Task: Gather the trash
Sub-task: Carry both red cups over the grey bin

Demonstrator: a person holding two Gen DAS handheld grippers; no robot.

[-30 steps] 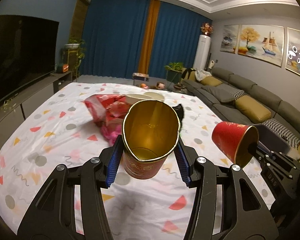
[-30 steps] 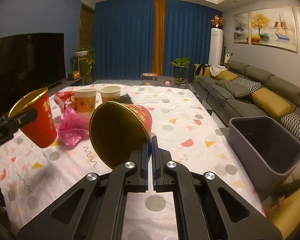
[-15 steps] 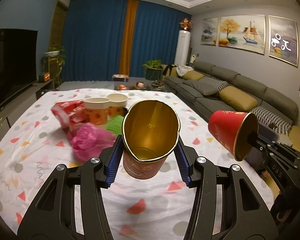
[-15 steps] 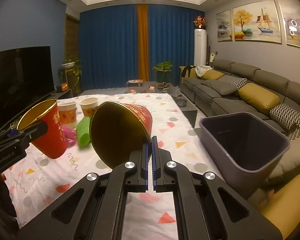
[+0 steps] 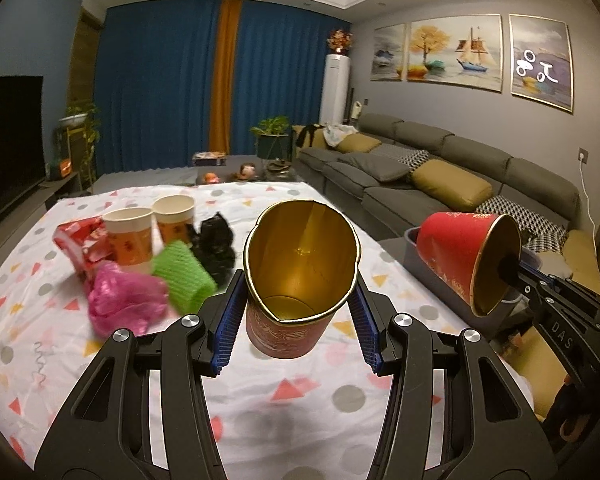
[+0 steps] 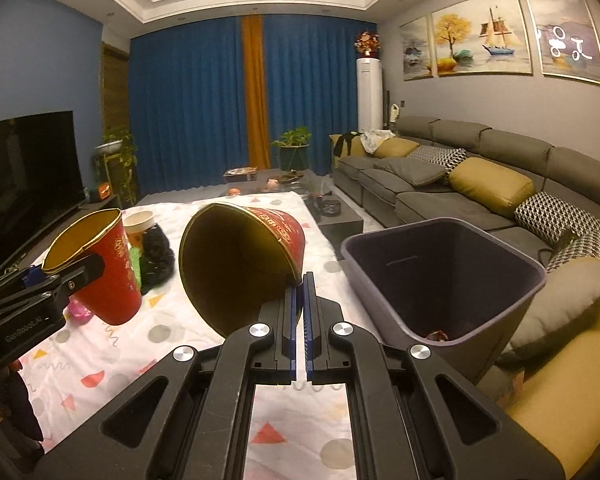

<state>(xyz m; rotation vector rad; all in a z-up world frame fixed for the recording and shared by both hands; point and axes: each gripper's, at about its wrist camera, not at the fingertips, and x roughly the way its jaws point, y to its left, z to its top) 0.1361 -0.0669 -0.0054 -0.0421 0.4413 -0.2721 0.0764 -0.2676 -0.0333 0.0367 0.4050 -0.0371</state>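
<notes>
My left gripper (image 5: 296,312) is shut on a red paper cup with a gold inside (image 5: 300,280), squeezed oval and held upright above the table; it also shows in the right wrist view (image 6: 96,268). My right gripper (image 6: 300,292) is shut on the rim of a second red cup (image 6: 244,268), tilted on its side, just left of the grey trash bin (image 6: 440,272). This cup also shows in the left wrist view (image 5: 464,260), in front of the bin (image 5: 412,240).
On the patterned tablecloth (image 5: 308,396) lie two beige paper cups (image 5: 128,236), a red wrapper (image 5: 80,240), a pink bag (image 5: 128,300), a green sleeve (image 5: 184,276) and a black bag (image 5: 216,244). A grey sofa (image 6: 480,184) runs along the right.
Both grippers have swung right with their cups. The bin has come closer and larger in the right wrist view. The trash pile has shifted left in the left wrist view.
</notes>
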